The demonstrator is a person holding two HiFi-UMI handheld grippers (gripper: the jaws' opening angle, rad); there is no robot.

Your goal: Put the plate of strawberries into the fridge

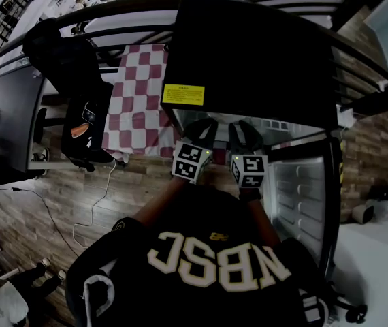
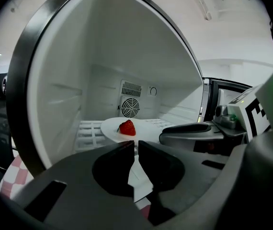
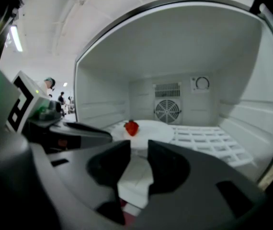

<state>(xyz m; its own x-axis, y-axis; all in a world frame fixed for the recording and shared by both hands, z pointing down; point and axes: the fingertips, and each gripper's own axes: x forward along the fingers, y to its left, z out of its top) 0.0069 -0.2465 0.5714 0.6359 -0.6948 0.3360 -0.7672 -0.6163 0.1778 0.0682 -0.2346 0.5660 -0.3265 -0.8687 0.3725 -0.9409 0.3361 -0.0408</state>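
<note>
A white plate (image 2: 143, 127) with one red strawberry (image 2: 127, 127) rests on the wire shelf (image 2: 89, 131) inside the open fridge (image 1: 248, 53). The right gripper view shows the same plate (image 3: 152, 129) and strawberry (image 3: 131, 127) a little ahead of the jaws. My left gripper (image 2: 136, 145) hovers just in front of the plate's near rim, its jaws a thin slit apart with nothing between them. My right gripper (image 3: 139, 146) sits beside it with a wider gap, also empty. In the head view both grippers (image 1: 206, 124) (image 1: 243, 126) reach into the fridge mouth side by side.
The fridge door (image 1: 301, 196) stands open at the right. A fan grille (image 3: 167, 110) is on the back wall. Left of the fridge are a red-and-white checkered cloth (image 1: 136, 101), a black chair (image 1: 78, 125) and a cable on the wooden floor (image 1: 92, 213).
</note>
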